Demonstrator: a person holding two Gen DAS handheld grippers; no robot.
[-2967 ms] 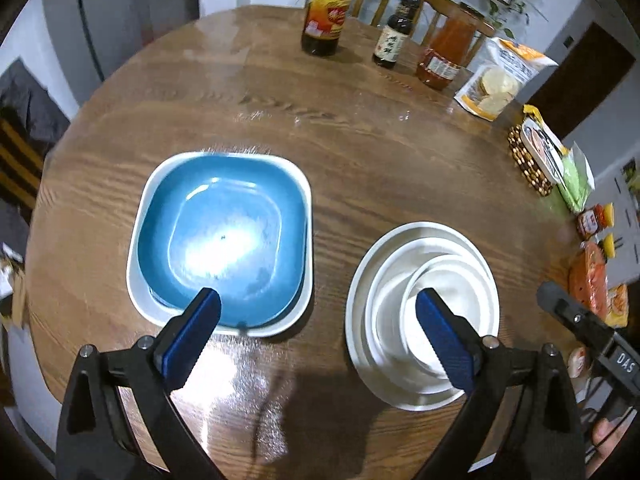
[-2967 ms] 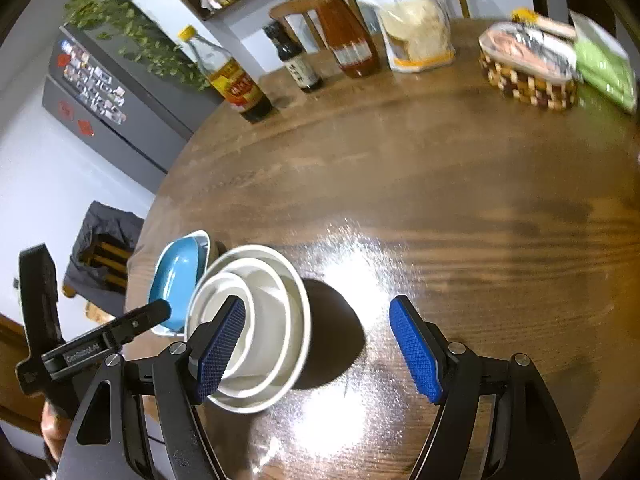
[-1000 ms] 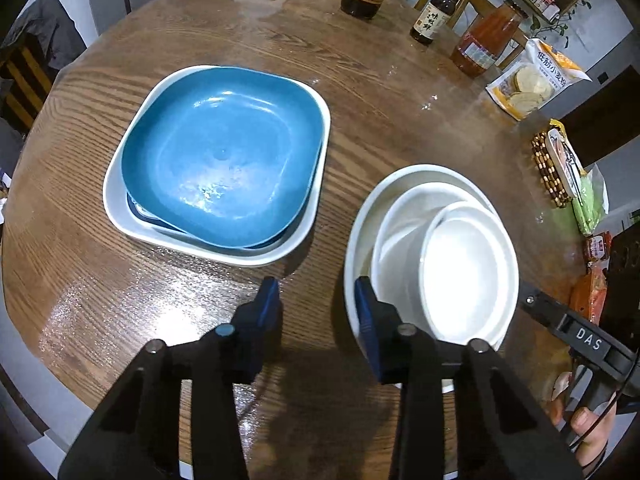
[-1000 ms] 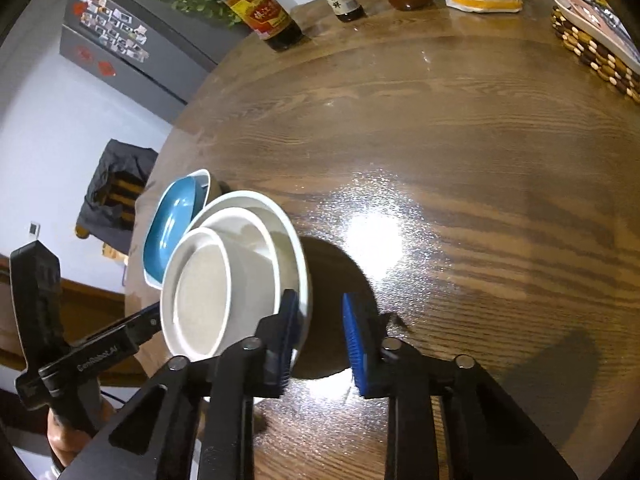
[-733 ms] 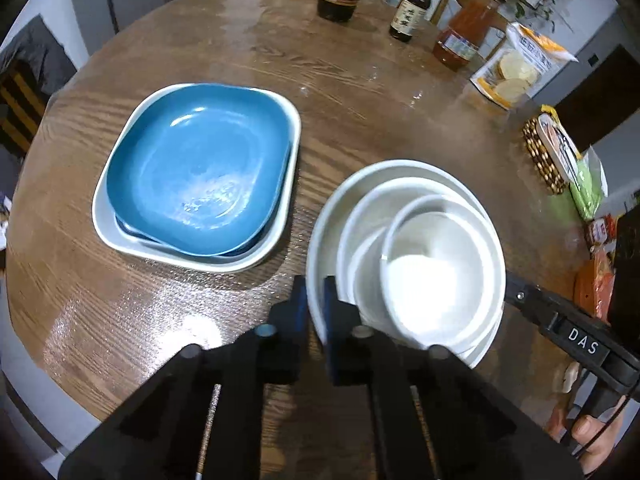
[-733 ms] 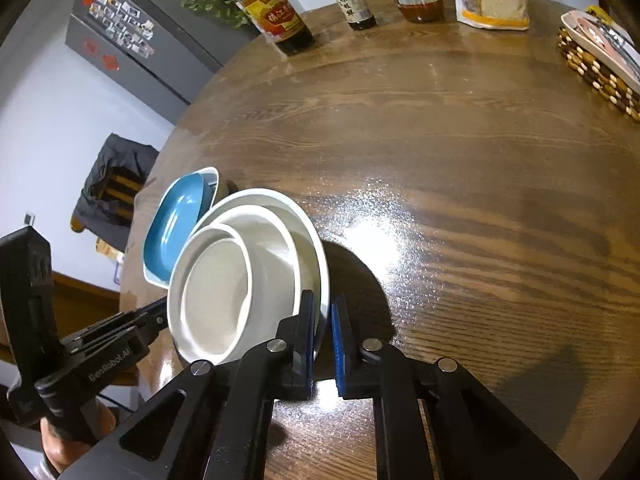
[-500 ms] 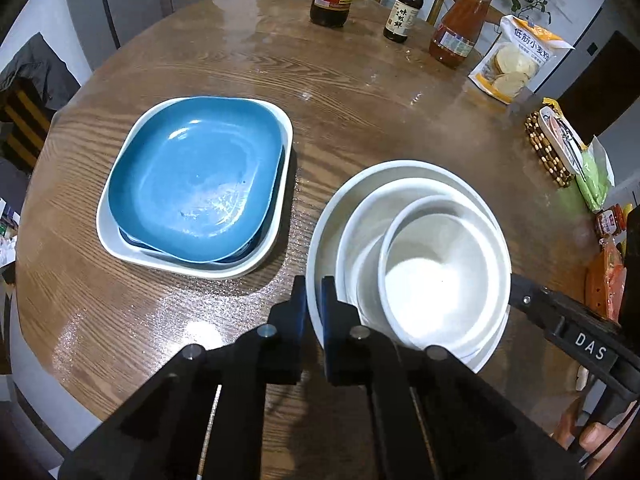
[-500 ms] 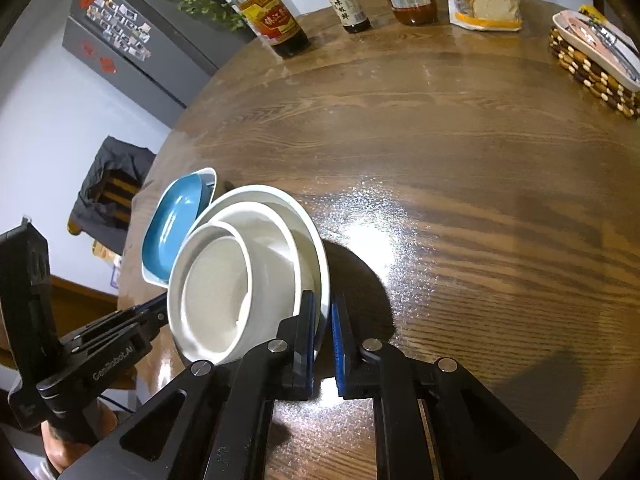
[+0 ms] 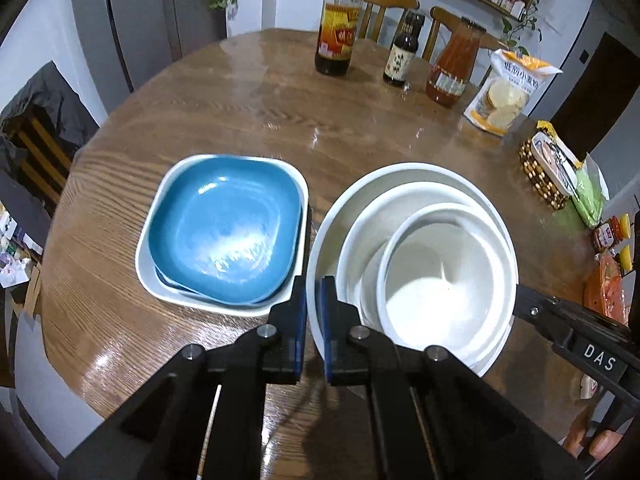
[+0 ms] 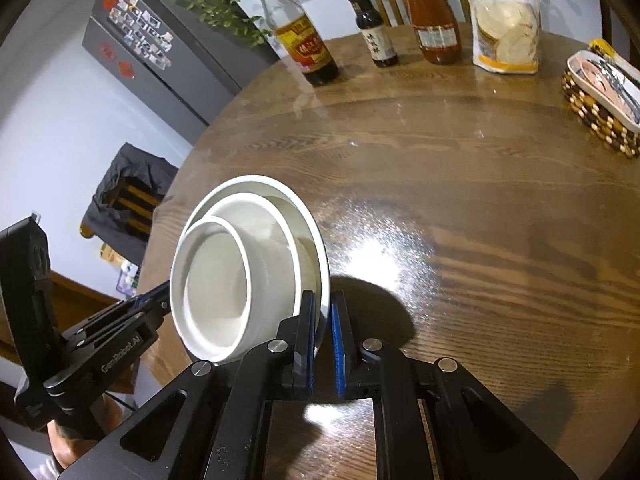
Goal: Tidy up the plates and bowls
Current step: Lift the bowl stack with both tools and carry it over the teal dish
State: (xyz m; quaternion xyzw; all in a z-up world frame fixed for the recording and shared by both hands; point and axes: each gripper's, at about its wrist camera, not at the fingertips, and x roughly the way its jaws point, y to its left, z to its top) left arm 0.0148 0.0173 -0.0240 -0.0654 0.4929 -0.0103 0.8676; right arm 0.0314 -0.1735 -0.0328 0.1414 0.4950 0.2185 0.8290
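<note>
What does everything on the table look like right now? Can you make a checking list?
Surface: round wooden table, glossy.
Job's things: white round stack, two bowls nested in a plate; blue square plate on white square plate.
Clutter: three bottles, flour bag, woven basket, far side.
Grippers: left gripper and right gripper both clamp the round plate's rim.
Cables: nothing seen.
Surroundings: fridge, chairs.

Dim overhead light glares off the table, shadows fall beneath, and fisheye edges bend darkly.
</note>
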